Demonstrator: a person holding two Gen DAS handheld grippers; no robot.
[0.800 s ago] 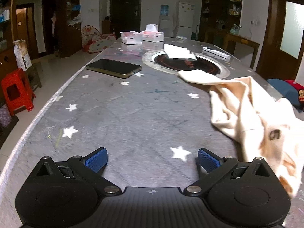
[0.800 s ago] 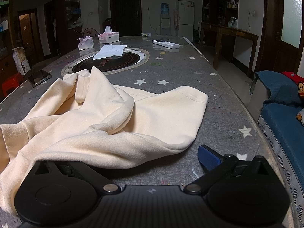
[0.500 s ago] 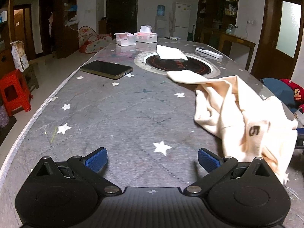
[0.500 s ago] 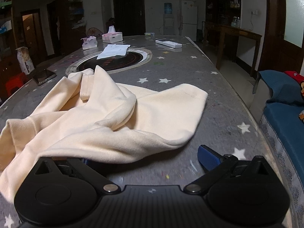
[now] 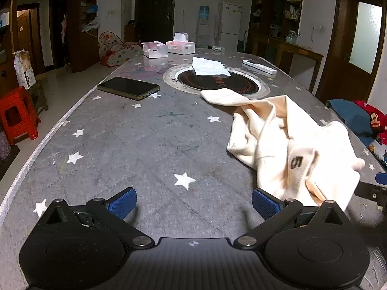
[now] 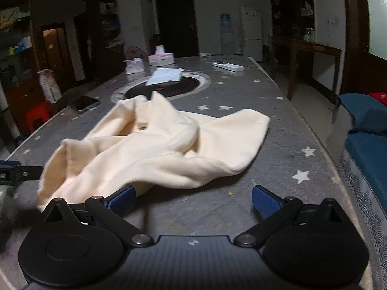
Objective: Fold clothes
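Left wrist view shows the left tongs spread wide and empty above the bare worktop, with the cream garment crumpled to their right. The right tongs are also released, and the cloth lies just beside their left pad. Because the garment is bunched in several layers, a grip may catch two layers together and the fold becomes crooked. Dragging it could also push the phone.

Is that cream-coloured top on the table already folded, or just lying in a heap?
Just a heap. The cream top lies crumpled and bunched on the table, sleeves twisted over each other.
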